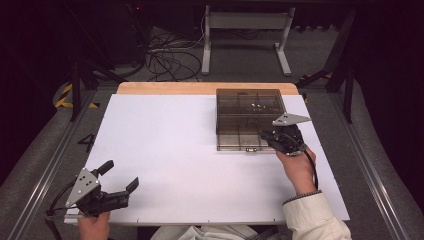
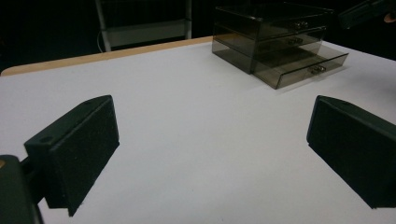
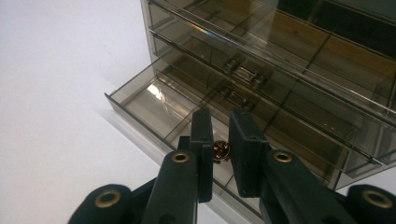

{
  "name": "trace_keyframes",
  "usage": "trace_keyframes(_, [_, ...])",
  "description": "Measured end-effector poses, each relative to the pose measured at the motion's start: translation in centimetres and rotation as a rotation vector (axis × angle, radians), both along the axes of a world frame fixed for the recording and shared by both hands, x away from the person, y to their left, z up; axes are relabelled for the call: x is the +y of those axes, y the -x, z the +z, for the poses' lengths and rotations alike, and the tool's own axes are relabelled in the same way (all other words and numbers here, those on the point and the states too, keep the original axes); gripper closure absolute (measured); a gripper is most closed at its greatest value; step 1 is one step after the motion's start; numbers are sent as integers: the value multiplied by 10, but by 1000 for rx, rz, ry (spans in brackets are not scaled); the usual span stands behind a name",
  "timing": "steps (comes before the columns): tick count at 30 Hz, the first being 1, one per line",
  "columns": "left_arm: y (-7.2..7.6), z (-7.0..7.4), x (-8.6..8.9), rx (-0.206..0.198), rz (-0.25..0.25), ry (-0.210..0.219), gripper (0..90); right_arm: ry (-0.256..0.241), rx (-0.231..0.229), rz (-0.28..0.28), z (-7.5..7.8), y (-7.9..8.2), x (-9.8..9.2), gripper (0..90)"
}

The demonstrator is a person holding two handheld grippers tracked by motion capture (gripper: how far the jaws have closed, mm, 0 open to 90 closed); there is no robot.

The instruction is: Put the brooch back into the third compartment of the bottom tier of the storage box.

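A smoked clear drawer box stands at the table's far right, with its bottom drawer pulled out. My right gripper hovers over that open drawer near its front wall. In the right gripper view its jaws are shut on a small shiny copper-coloured object, too small to identify. My left gripper rests at the front left corner of the table, far from the box. It stands open with nothing between its pads. The box and its open drawer also appear far off in the left gripper view.
The white table top has a wooden strip along its far edge. Behind the table are a white metal frame and loose cables on the floor. The two upper drawers are pushed in, each with a metal handle.
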State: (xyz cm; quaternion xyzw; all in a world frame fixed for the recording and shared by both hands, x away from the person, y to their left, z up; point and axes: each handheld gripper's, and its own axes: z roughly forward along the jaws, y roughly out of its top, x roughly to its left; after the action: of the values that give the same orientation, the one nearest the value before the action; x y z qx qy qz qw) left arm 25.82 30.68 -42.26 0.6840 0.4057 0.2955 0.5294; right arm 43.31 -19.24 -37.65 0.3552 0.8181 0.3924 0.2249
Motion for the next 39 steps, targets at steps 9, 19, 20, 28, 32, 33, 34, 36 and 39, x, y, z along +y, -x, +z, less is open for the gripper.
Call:
trace_keyframes(9, [0, 0, 0, 2, -2, -5, 31, 2, 28, -43, -9, -9, -11, 806])
trace_keyframes(19, [0, 0, 0, 2, -1, -7, 31, 30, 73, -76, -25, -23, -13, 806])
trace_keyframes(20, [0, 0, 0, 2, -1, -6, 31, 34, 78, -76, -27, -24, -13, 806])
trace_keyframes(28, [0, 0, 0, 1, 2, -4, 31, 44, 96, -106, -36, -31, -17, 805])
trace_keyframes(32, [1, 0, -1, 2, 3, -7, 31, 47, 99, -118, -38, -33, -20, 805])
trace_keyframes(33, [1, 0, -1, 2, 2, -6, 31, 47, 102, -120, -39, -34, -20, 805])
trace_keyframes(34, [1, 0, -1, 2, 2, -7, 31, 51, 101, -121, -40, -35, -21, 805])
trace_keyframes(36, [1, 0, -1, 2, 3, -7, 31, 53, 106, -128, -42, -36, -22, 805])
trace_keyframes(39, [1, 0, 0, 1, 2, -3, 31, 57, 108, -136, -44, -37, -23, 805])
